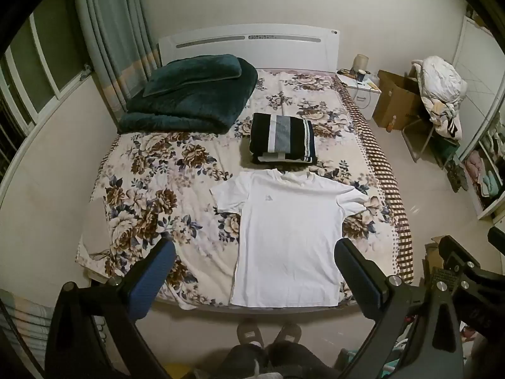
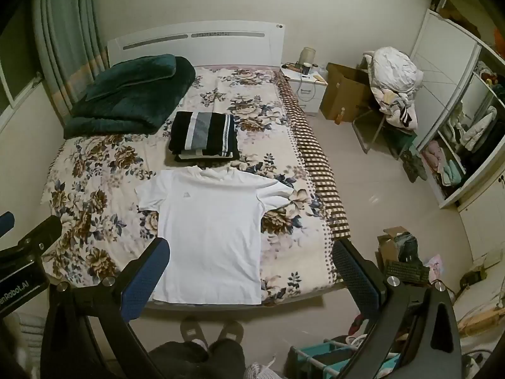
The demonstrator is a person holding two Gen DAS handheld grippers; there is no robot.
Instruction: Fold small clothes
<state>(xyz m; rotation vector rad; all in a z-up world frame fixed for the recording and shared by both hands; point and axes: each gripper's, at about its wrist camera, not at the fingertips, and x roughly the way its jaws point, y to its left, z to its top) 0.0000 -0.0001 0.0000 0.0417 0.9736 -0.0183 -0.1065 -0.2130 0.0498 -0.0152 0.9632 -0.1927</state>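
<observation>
A white t-shirt [image 1: 288, 230] lies flat and spread out on the floral bed, collar toward the headboard, hem at the near edge; it also shows in the right wrist view [image 2: 211, 230]. Behind it sits a stack of folded dark striped clothes [image 1: 282, 137], also in the right wrist view [image 2: 205, 135]. My left gripper [image 1: 255, 268] is open and empty, held high above the near end of the shirt. My right gripper [image 2: 251, 268] is open and empty, also high above the bed's near edge, to the right of the left one.
A folded dark green blanket [image 1: 189, 94] lies at the head of the bed [image 1: 151, 189]. A white nightstand [image 2: 303, 85], cardboard box [image 2: 344, 94] and a chair piled with clothes [image 2: 394, 85] stand right of the bed. A wardrobe [image 2: 457, 132] lines the right wall. My slippered feet [image 2: 211, 331] are at the bed's foot.
</observation>
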